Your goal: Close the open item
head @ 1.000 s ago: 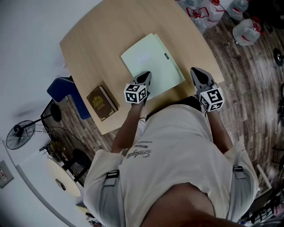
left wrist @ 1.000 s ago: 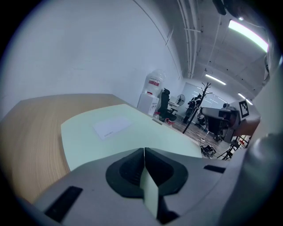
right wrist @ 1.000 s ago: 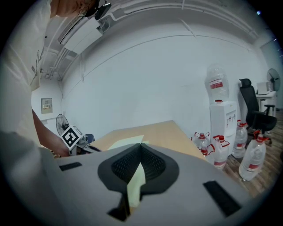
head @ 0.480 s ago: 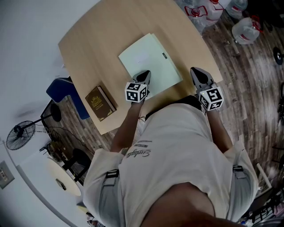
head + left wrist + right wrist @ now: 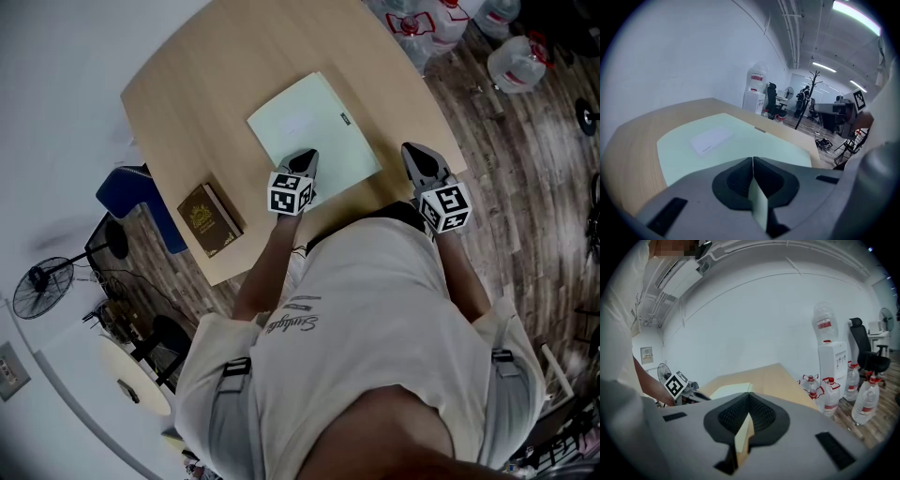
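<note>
So the pale green folder (image 5: 309,127) is lying flat and shut in the middle of the tabletop (image 5: 216,84). There's a white label (image 5: 711,139) on its cover, but the print is too small to read, even in the left gripper view. A little dark tab sits on its edge at about 3 o'clock.

The left gripper (image 5: 305,159) is at the folder's 6 o'clock edge, jaws pressed together with nothing in them. The right gripper (image 5: 414,153) is off at 4 o'clock by the tabletop's edge, also clenched and empty.

At 8 o'clock from the folder there's a brown book (image 5: 212,217) with a gold emblem, lettering not readable. Only the head view shows it.

The right gripper view picks up a water dispenser (image 5: 831,359) with red-capped water jugs (image 5: 862,401) beside it, plus the left gripper's marker cube (image 5: 675,384).
</note>
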Action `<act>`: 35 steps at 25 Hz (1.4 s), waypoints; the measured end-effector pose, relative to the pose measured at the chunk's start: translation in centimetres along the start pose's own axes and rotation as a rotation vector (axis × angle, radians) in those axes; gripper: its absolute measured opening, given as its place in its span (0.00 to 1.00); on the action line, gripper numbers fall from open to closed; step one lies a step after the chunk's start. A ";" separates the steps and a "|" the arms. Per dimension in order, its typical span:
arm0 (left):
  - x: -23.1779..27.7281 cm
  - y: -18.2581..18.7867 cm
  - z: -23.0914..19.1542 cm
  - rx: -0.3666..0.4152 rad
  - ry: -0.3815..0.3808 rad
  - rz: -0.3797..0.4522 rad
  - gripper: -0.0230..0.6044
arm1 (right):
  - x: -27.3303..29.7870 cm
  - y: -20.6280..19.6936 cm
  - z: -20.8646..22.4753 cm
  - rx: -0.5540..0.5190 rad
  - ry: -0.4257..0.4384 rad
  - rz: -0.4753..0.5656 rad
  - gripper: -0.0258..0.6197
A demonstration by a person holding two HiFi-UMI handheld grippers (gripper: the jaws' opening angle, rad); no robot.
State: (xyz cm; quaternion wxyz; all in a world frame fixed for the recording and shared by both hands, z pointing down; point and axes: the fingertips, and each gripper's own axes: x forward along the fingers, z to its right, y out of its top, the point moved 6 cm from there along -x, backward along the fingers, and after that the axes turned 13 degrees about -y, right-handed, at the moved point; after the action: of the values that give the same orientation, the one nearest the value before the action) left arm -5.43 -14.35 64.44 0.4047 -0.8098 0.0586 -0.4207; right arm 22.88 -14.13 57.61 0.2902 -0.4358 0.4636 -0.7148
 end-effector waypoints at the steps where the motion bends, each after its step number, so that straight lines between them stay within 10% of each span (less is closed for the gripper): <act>1: 0.1 0.0 0.0 0.005 0.000 -0.001 0.06 | 0.0 0.0 0.1 0.002 -0.001 -0.002 0.03; 35: 2.9 0.1 0.4 0.043 -0.024 -0.177 0.06 | 0.8 -2.0 1.2 0.032 0.021 -0.073 0.03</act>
State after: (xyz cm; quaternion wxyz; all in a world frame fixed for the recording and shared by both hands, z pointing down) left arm -3.25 -15.41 66.12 0.3838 -0.8081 -0.0271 -0.4461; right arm 23.57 -14.43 59.95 0.2659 -0.4401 0.4390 -0.7368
